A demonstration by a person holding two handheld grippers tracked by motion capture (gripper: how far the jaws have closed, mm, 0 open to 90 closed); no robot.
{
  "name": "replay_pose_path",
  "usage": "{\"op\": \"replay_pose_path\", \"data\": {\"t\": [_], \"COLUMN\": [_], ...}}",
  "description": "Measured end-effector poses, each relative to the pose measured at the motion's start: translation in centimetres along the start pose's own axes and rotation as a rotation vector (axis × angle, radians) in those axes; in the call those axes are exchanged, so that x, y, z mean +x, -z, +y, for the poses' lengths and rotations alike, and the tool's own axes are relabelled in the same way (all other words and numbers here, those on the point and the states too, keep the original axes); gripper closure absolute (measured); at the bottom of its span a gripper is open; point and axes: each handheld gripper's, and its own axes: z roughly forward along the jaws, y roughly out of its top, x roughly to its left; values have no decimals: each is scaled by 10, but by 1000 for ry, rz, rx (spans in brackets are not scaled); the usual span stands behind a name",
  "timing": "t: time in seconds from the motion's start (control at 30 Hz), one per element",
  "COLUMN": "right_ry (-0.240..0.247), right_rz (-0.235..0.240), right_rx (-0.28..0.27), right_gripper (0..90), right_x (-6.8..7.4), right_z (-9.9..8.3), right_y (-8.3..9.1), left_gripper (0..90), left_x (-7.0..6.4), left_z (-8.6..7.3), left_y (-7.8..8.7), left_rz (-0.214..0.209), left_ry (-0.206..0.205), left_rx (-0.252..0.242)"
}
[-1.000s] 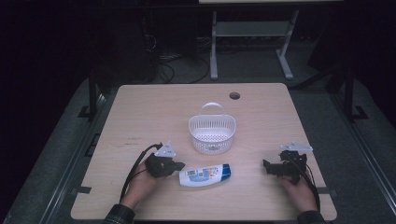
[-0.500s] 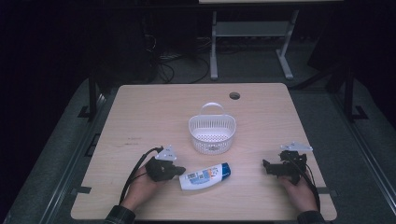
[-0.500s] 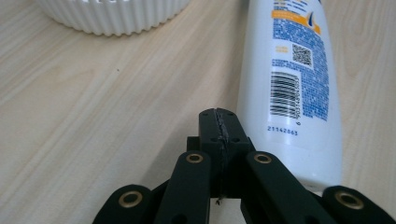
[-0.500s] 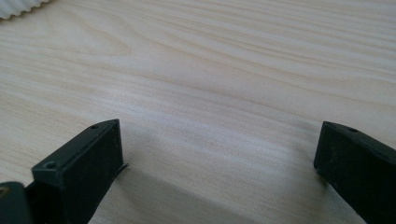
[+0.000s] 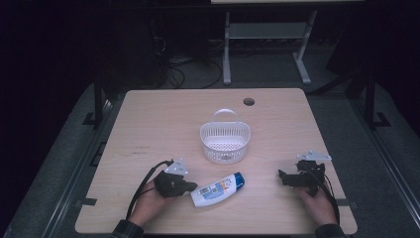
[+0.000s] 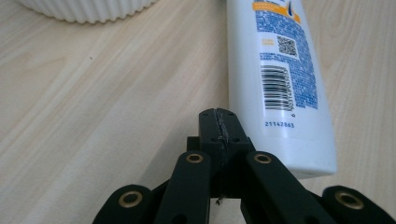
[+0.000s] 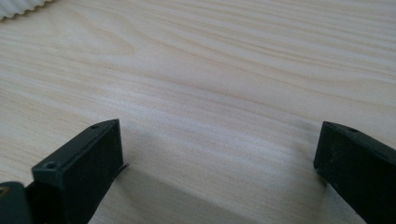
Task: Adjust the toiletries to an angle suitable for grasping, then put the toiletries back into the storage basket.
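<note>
A white bottle (image 5: 218, 189) with a blue cap and an orange-and-blue label lies on its side near the front edge of the wooden table (image 5: 148, 124), in front of the white basket (image 5: 225, 141). The left gripper (image 5: 190, 187), jaws pressed together on nothing, sits just beside the bottle's flat bottom end, while the right gripper (image 5: 281, 176) rests well off to the other side with jaws wide apart. Compared with a second ago, the left gripper has dropped closer to the table's front edge and the bottle has not moved.
</note>
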Motion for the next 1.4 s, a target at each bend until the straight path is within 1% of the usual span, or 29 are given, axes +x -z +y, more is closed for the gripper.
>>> {"op": "replay_pose_path", "data": {"t": [0.07, 0.1, 0.27, 0.37, 0.5, 0.67, 0.7, 0.73, 0.8, 0.83, 0.87, 0.9, 0.93, 0.97, 1.0, 1.1, 1.2, 1.23, 1.27, 1.4], "right_ry": [1, 1, 1, 1, 1, 1, 1, 1, 1, 1, 2, 2, 2, 2, 3, 3, 4, 4, 4, 4], "right_rz": [1, 1, 1, 1, 1, 1, 1, 1, 1, 1, 2, 2, 2, 2, 3, 3, 3, 3, 3, 3], "right_rx": [0, 0, 0, 0, 0, 0, 0, 0, 0, 0, 0, 0, 0, 0, 0, 0, 0, 0, 0, 0], "right_gripper": [7, 7, 7, 7, 7, 7, 7, 7, 7, 7, 7, 7, 7, 7, 7, 7, 7, 7, 7, 7], "right_x": [0, 0, 0, 0, 0, 0, 0, 0, 0, 0, 0, 0, 0, 0, 0, 0, 0, 0, 0, 0], "right_z": [0, 0, 0, 0, 0, 0, 0, 0, 0, 0, 0, 0, 0, 0, 0, 0, 0, 0, 0, 0], "right_y": [0, 0, 0, 0, 0, 0, 0, 0, 0, 0, 0, 0, 0, 0, 0, 0, 0, 0, 0, 0], "left_gripper": [899, 899, 899, 899, 898, 854, 824, 804, 750, 713, 713, 645, 608, 608, 537, 462, 402, 402, 363, 313], "left_x": [-2, -4, -8, -12, -11, -5, -2, -2, 1, 1, 2, 2, 2, 3, 4, 5, 7, 7, 6, 5], "left_z": [0, 0, 0, 1, 1, 0, 0, 0, 0, 0, 0, 0, 0, 1, 1, 3, 6, 8, 10, 14], "left_y": [0, 0, 0, -1, -2, 2, 5, 5, 8, 8, 9, 11, 11, 11, 13, 15, 17, 18, 19, 19], "left_rz": [-3, -6, -16, -31, -29, -17, -7, -7, 9, 9, 18, 25, 25, 33, 44, 52, 50, 54, 54, 57], "left_ry": [-6, -3, -9, -9, -15, 4, 19, 19, 34, 34, 35, 48, 48, 51, 48, 64, 70, 72, 80, 83], "left_rx": [3, 1, 13, 16, 24, 22, 13, 13, 9, 9, 11, 1, 1, 6, 11, -5, -7, -15, -23, -26]}}
